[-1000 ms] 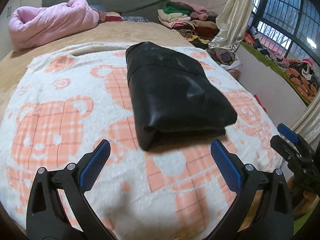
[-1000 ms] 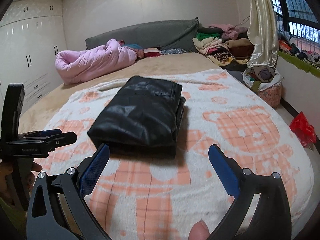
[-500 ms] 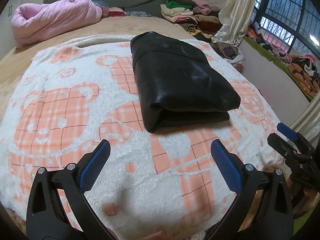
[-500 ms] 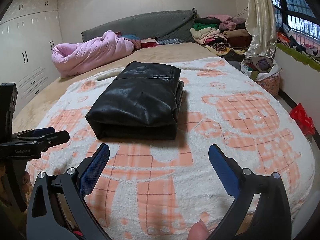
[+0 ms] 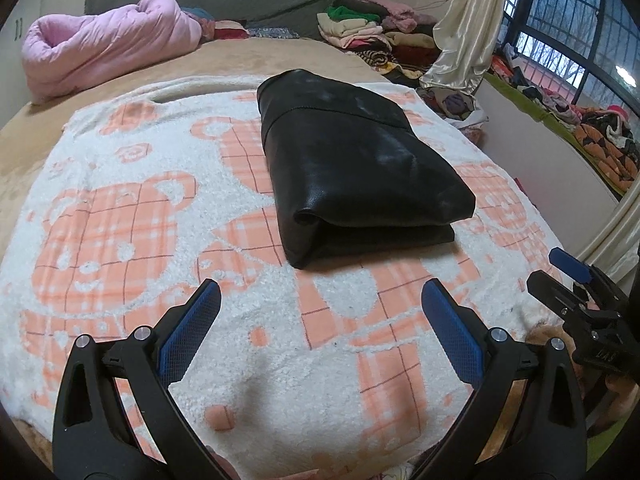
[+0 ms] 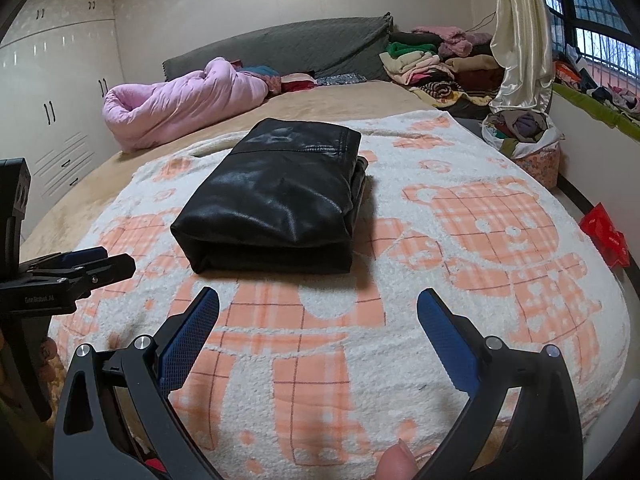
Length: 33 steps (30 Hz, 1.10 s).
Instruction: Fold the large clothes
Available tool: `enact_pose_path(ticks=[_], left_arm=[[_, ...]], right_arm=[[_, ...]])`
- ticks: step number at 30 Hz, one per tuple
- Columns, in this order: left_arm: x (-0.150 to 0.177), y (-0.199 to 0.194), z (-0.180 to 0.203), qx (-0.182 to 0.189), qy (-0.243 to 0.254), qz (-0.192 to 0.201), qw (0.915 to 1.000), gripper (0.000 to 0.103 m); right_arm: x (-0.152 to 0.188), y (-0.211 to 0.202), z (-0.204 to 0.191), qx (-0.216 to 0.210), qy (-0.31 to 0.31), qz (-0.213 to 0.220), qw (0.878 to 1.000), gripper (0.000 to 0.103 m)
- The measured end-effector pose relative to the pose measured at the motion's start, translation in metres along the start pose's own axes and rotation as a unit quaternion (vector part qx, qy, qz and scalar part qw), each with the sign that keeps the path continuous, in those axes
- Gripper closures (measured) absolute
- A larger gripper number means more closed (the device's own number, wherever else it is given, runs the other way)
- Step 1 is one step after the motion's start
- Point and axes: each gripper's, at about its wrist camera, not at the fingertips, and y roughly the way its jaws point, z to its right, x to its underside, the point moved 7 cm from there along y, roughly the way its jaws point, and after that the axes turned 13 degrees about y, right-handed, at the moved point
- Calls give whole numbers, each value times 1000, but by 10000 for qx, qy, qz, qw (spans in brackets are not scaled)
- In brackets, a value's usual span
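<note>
Lying folded on the bear-print blanket (image 5: 120, 240), the black leather garment (image 5: 352, 172) sits ahead of both grippers, touched by neither. What kind of garment it is cannot be told from the fold. The left gripper (image 5: 320, 320) has its fingers wide apart over bare blanket; the right gripper (image 6: 318, 320) likewise, and in the left view only part of it shows at the frame edge. A fingertip (image 6: 394, 462) is cut off at the bottom. Beyond, on the bed (image 6: 340, 98), lie a pink quilt (image 6: 180, 100) and, probably, stacked clothes (image 6: 432, 64) beside a pale curtain (image 6: 516, 40).
</note>
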Motion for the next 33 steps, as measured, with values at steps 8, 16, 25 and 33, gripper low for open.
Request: enact_pose_path(ticks=[8,16,25,33], left_arm=[[-1,-1,0,-8,-14,-4,10000,9],[-1,-3,-1,-36,-28,1,10000,9],[0,-3,-2,-58,-23,5,10000,9],[1,-2,-3,-100,-25,-31,9999,9]], right_arm=[[0,1,0,-6,-13,0,10000,4],[0,0,-1,-12,-11,-3,10000,4],[-1,1,-2,-19,-4,-2,10000,4],[-1,1,-3,-23,3,-7,10000,4]])
